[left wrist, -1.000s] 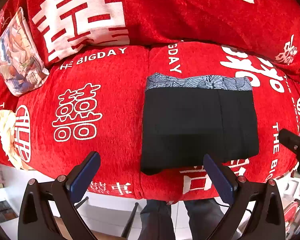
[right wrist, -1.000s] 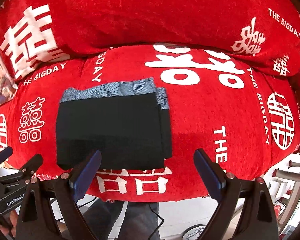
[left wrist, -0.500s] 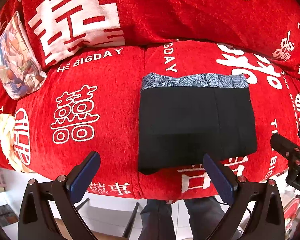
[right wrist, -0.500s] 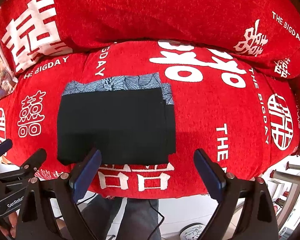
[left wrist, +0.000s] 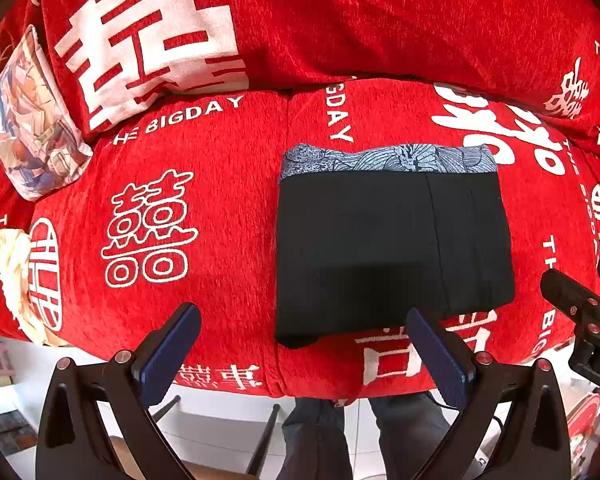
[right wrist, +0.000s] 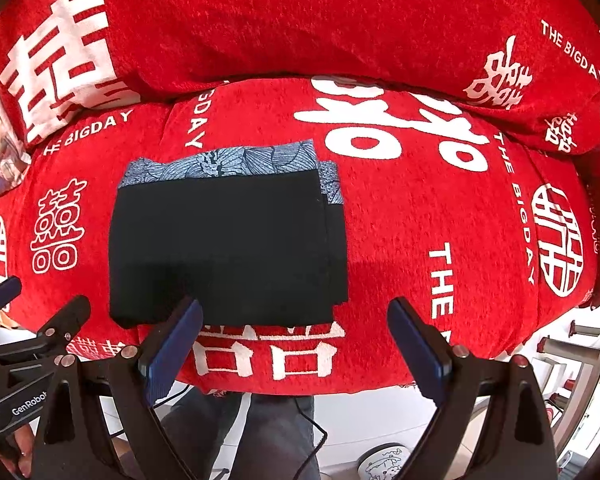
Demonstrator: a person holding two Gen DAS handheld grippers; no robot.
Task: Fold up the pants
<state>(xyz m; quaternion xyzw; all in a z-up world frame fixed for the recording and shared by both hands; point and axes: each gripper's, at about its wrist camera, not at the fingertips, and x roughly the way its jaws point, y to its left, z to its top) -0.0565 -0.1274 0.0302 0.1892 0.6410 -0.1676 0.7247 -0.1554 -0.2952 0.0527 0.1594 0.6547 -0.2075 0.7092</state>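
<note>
The black pants [left wrist: 388, 248] lie folded into a flat rectangle on the red sofa seat [left wrist: 204, 208], with a blue patterned band [left wrist: 388, 158] along the far edge. They also show in the right wrist view [right wrist: 228, 248]. My left gripper [left wrist: 300, 346] is open and empty, held above the seat's front edge, just in front of the pants. My right gripper [right wrist: 294, 338] is open and empty, in front of the pants' right part. Neither touches the pants.
The sofa cover is red with white characters; its back cushion [left wrist: 300, 20] rises behind the seat. A printed pillow [left wrist: 32, 120] leans at the far left. White floor, the person's legs [left wrist: 332, 436] and a bowl [right wrist: 384, 460] lie below the seat's front edge.
Both grippers have drifted slightly back and up from the sofa; the pants sit a little lower in each view. The pants have not moved. Both grippers stay open.
</note>
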